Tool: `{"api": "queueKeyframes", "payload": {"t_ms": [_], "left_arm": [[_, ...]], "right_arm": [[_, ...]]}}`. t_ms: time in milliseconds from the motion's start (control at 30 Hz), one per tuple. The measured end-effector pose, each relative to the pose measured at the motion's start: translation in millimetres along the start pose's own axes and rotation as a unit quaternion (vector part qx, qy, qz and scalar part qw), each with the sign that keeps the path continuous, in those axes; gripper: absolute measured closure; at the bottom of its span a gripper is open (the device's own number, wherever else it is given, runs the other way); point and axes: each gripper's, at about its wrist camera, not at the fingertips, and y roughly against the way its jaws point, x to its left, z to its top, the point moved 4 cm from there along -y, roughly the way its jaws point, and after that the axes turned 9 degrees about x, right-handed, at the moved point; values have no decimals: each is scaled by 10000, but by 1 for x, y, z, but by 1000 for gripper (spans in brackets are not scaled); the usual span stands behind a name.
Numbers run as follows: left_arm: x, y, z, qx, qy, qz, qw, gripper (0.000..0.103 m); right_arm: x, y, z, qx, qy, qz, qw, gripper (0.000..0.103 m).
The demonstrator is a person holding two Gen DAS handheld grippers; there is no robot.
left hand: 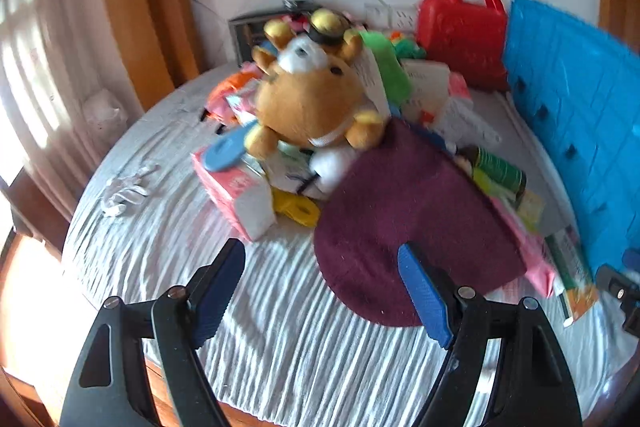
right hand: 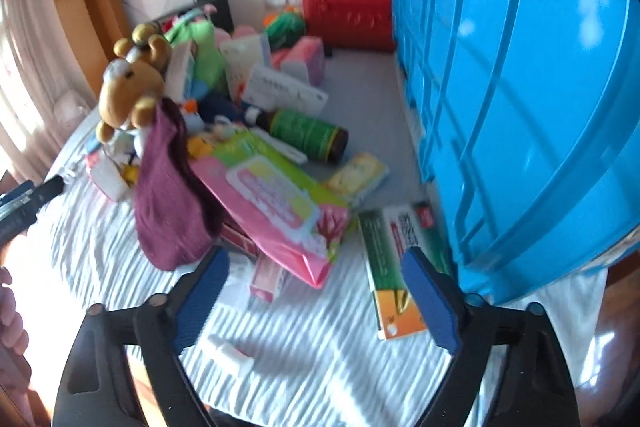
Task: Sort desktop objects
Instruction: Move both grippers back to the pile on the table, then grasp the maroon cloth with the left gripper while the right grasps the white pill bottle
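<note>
Tongs — left tongs (left hand: 320,291) and right tongs (right hand: 316,301) — angled downward, agape, empty.

- No text, brand name or number could be read in either view; motion blur and fisheye distortion defeated all print.
- The green and orange box (right hand: 394,267) carried white lettering along its green panel and a red mark near its far end; no character was legible.
- The pink and green pack (right hand: 276,203) bore a label panel with print blurred beyond reading.
- The dark bottle (right hand: 306,135) had a green label with illegible markings.
- The white box (right hand: 284,91) showed faint lines of unreadable print.
</note>
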Motion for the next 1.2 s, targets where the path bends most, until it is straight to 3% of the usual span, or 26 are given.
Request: {"api": "queueKeyframes", "payload": {"t_ms": [133, 200, 300, 400, 467, 600, 700, 733, 800, 867, 1033, 1200], "left_arm": [[-12, -41, -7, 419, -275, -237, 9985, 24], [-18, -54, -10, 572, -336, -541, 9963, 24], [-39, -57, -11, 571, -588, -989, 9917, 24], [-67, -61, -13, 589, -1003, -1182, 9862, 24], [-83, -67, -18, 630, -1253, -1211, 9827, 24], [-107, -85, -30, 745, -1636, -1128, 9772, 24], [-113, -97, -25, 498, -1750, -893, 9792, 22], [-113, -100, -22, 479, -1730, -873, 9799, 24], [-104, -105, -14, 478, -1584, -962, 9815, 37], [-89, -108, -9, 485, -1484, -981, 9828, 59], [-27, -116, -3, 503, -1016, -739, 9908, 69], [8, -115, -13, 476, -929, -594, 9928, 69]], "right_arm": [[1, -18, -8, 231, -235, -139, 9994, 17], [2, -24, -14, 352, -366, -175, 9986, 17], [3, -31, -24, 498, -527, -326, 9968, 17], [4, -31, -32, 584, -662, -301, 9956, 12], [3, -32, -37, 618, -716, -334, 9950, 6], [1, -36, -47, 708, -878, -377, 9929, 5], [4, -43, -56, 832, -924, -368, 9916, 5], [7, -46, -59, 884, -907, -339, 9914, 4], [16, -54, -66, 1008, -860, -226, 9909, 4], [26, -62, -72, 1099, -795, -111, 9907, 4], [54, -81, -83, 1332, -582, 119, 9893, 4], [71, -98, -93, 1530, -429, 14, 9873, 5]]}}
